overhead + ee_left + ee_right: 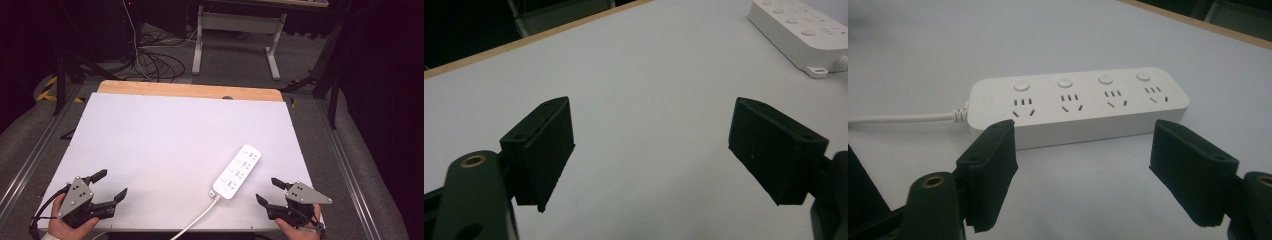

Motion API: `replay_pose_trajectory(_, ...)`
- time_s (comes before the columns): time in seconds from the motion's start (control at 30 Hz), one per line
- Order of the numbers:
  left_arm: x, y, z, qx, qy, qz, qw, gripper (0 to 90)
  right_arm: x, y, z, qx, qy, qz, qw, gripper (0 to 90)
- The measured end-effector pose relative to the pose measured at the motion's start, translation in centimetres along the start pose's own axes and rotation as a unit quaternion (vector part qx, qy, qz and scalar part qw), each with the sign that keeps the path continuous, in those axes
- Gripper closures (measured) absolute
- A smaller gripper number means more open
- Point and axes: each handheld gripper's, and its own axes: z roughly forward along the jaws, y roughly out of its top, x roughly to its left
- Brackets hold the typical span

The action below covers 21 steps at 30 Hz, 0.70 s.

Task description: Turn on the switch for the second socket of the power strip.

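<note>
A white power strip (237, 172) with several sockets and buttons lies diagonally on the white table top (165, 145), right of centre. Its white cord (192, 224) runs off the near edge. In the right gripper view the power strip (1078, 107) lies just beyond the open jaws of my right gripper (1083, 170), apart from them. My right gripper (270, 191) sits at the near right edge, open and empty. At the near left, my left gripper (110, 184) is open over bare table. The left gripper view catches the power strip (799, 30) at its upper right, far from my left gripper (651, 150).
The table has a wooden far edge (190, 90). Beyond it on the floor are tangled cables (155, 62) and a white desk frame (237, 37). Metal rails (350, 175) run along both sides of the table.
</note>
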Motion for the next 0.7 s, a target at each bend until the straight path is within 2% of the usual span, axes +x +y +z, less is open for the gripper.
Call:
replay_pose_trajectory(0.2,-0.09,0.06,-0.04,0.001,0.0,0.001,1.0,18.8,0.0,0.03,-0.04,-0.001,-0.003,-0.002,1.0,27.3)
replay_pose_trajectory(0.4,-0.38,0.22,-0.23,0.0,0.01,0.017,0.9998,18.7,0.04,0.09,-0.06,-0.002,-0.004,-0.004,1.0,27.3)
replay_pose_trajectory(0.53,-0.26,0.29,-0.34,-0.003,-0.002,0.001,1.0,18.7,0.15,0.13,-0.05,-0.002,-0.002,-0.008,1.0,27.3)
replay_pose_trajectory(0.7,-0.26,0.27,-0.33,-0.003,-0.001,-0.004,1.0,18.7,0.19,0.16,-0.02,0.0,-0.002,-0.009,1.0,27.3)
